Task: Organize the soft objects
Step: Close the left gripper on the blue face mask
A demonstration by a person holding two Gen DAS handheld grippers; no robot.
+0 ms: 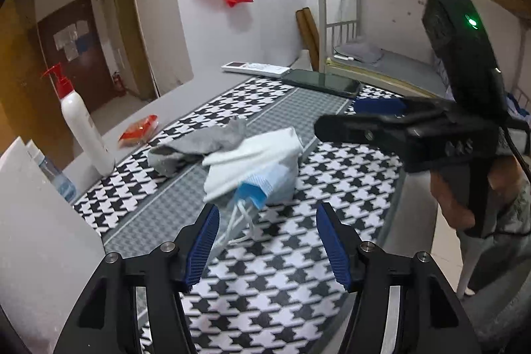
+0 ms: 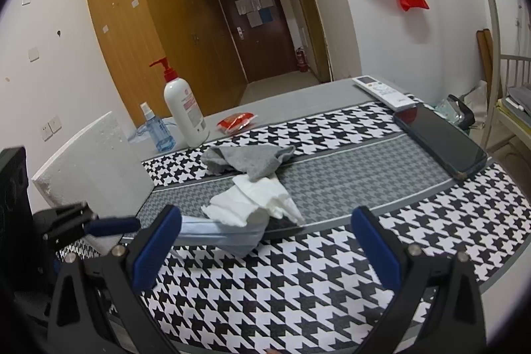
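On the houndstooth table mat (image 1: pixel 282 271), toward the middle of the tabletop, lies a loose pile of soft items: a grey sock (image 1: pixel 199 145) at the far side, a white cloth (image 1: pixel 252 161) overlapping it, and a blue face mask (image 1: pixel 255 188) at the near end with its white ear loops trailing toward the camera. The left gripper (image 1: pixel 267 241) stands just short of the mask — jaws apart, nothing between the pads, the ear loops lying beside its left finger. The right gripper (image 2: pixel 265 251) sits nearer the tabletop's front edge, jaws spread wide and empty; the mask's end lies just beyond its left finger. Along the far edge stand a pump bottle (image 2: pixel 184 111) and a small spray bottle (image 2: pixel 157 130).
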